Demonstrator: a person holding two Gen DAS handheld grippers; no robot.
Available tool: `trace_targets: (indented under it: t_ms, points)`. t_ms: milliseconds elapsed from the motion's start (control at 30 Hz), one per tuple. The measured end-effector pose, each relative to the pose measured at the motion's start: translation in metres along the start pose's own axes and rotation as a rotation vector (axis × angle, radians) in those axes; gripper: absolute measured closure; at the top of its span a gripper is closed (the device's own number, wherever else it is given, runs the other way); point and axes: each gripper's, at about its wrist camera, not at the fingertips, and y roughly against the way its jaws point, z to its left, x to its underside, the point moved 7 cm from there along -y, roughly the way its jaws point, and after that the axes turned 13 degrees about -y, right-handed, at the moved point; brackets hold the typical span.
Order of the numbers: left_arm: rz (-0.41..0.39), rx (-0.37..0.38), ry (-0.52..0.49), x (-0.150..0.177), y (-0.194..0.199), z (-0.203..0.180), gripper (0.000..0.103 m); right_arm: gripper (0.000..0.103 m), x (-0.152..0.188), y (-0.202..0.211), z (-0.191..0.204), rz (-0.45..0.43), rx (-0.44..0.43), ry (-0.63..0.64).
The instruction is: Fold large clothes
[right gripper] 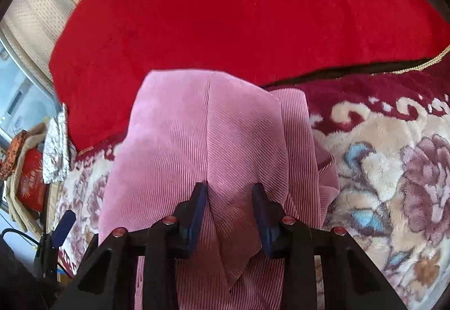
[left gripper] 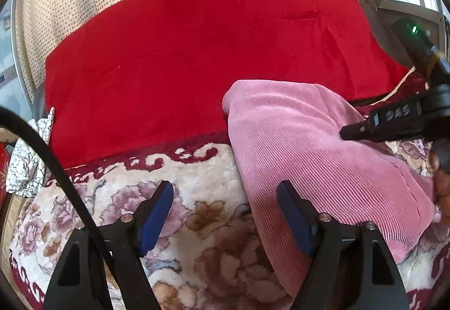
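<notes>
While I hold both tongs over the floral blanket (left gripper: 213,214), pink corduroy garment (right gripper: 197,135) lies folded near the red cloth (left gripper: 197,56) edge, right tongs (right gripper: 229,193) pinching its ridge, left tongs (left gripper: 225,197) open, empty.

Open floral blanket (left gripper: 202,214) is exposed between and ahead of the left tongs (left gripper: 225,211), unobstructed up to the red quilt (left gripper: 197,56), which blocks the far side across the full width. The pink corduroy garment (left gripper: 309,155) occupies the ground just right of that gap. On the right, clear blanket (right gripper: 393,169) is seen beside the garment (right gripper: 197,141). The left margin is closed off by a crumpled patterned cloth (left gripper: 25,163) and a black cable (left gripper: 56,163)
</notes>
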Motion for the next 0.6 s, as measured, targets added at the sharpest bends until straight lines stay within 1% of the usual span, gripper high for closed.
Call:
trace_targets:
  t_ms: [67, 133, 167, 333, 400, 467, 533, 567, 600]
  points:
    - [0.001, -0.006, 0.004, 0.001, 0.001, 0.002, 0.026, 0.064, -0.001, 0.011, 0.005, -0.013, -0.012, 0.014]
    - [0.002, -0.01, 0.012, 0.002, 0.003, 0.003, 0.026, 0.063, 0.0, 0.023, 0.007, -0.029, -0.045, 0.012]
    - [0.003, -0.014, 0.014, 0.002, 0.004, 0.003, 0.026, 0.063, 0.002, 0.032, 0.008, -0.037, -0.068, 0.014]
    - [0.008, -0.028, 0.014, 0.003, 0.006, 0.002, 0.026, 0.063, 0.018, 0.062, 0.016, -0.056, -0.112, 0.048]
    - [0.009, -0.027, 0.02, 0.004, 0.005, 0.003, 0.026, 0.063, 0.026, 0.072, 0.016, -0.067, -0.115, 0.05]
    - [0.011, -0.028, 0.026, 0.005, 0.005, 0.003, 0.026, 0.063, 0.034, 0.07, 0.011, -0.046, -0.102, 0.047]
    - [0.014, -0.029, 0.024, 0.005, 0.004, 0.002, 0.026, 0.063, 0.043, 0.056, 0.002, -0.002, -0.065, 0.042]
    - [0.014, -0.032, 0.021, 0.005, 0.004, 0.002, 0.026, 0.059, 0.05, 0.042, -0.003, 0.04, -0.041, 0.037]
    - [0.012, -0.037, 0.018, 0.005, 0.005, 0.001, 0.026, 0.055, 0.054, 0.034, -0.006, 0.058, -0.034, 0.034]
